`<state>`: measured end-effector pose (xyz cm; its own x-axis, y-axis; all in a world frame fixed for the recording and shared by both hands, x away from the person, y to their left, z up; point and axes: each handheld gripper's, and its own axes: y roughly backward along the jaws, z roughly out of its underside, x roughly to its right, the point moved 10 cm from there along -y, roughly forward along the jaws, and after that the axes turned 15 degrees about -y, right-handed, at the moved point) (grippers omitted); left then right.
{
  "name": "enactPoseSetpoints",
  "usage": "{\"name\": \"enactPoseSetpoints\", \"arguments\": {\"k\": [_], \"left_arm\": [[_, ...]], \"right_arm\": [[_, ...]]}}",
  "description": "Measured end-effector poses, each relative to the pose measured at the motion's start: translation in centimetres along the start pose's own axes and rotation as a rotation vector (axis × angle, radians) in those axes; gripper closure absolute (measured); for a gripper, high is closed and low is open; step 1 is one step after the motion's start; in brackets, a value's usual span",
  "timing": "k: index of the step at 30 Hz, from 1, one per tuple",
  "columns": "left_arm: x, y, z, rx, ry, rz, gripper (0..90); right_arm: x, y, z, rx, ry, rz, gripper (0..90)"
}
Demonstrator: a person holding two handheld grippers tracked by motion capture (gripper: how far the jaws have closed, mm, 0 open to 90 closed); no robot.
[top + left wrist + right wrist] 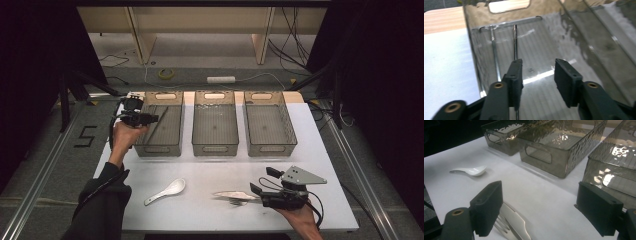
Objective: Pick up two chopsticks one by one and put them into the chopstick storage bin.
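While jaws stand apart: both grippers, nothing pinched.
left gripper (537, 75): spread over left bin (170, 142); thin metal rod (515, 42) by one jaw, type unclear.
right gripper (539, 210): spread, low over table (200, 210).
knife (517, 223): over fork (502, 225), both cut off.
spoon (167, 191): apart.

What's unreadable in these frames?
- Thin metal rods in the left bin: lower ends hidden behind the left gripper; what utensil they are, too thin and dim to tell.
- Knife and fork: handles cut off by the bottom edge of the right gripper view, behind the right gripper.
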<state>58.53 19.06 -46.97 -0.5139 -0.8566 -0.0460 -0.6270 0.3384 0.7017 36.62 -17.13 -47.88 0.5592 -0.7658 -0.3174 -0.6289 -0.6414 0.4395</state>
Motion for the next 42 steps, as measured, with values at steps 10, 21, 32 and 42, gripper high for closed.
{"name": "enactPoseSetpoints", "arguments": {"k": [10, 21, 32, 42], "left_arm": [[3.8, 2.8, -0.7, 0.029, -0.078, 0.089, 31.0], [8.2, 5.3, 0.6, -0.001, -0.160, 0.189, 23.0], [11.2, 5.9, 1.6, 0.003, -0.208, 0.247, 21.0], [12.2, 6.7, 2.7, 0.007, -0.221, 0.260, 20.1]], "right_arm": [[-0.2, 0.2, -0.1, 0.006, 0.006, -0.004, 22.0], [-0.2, 0.3, -0.3, 0.013, 0.007, -0.008, 22.0], [-0.3, 0.3, -0.3, 0.012, 0.008, -0.010, 22.0], [-0.3, 0.3, -0.3, 0.012, 0.010, -0.013, 22.0]]}}
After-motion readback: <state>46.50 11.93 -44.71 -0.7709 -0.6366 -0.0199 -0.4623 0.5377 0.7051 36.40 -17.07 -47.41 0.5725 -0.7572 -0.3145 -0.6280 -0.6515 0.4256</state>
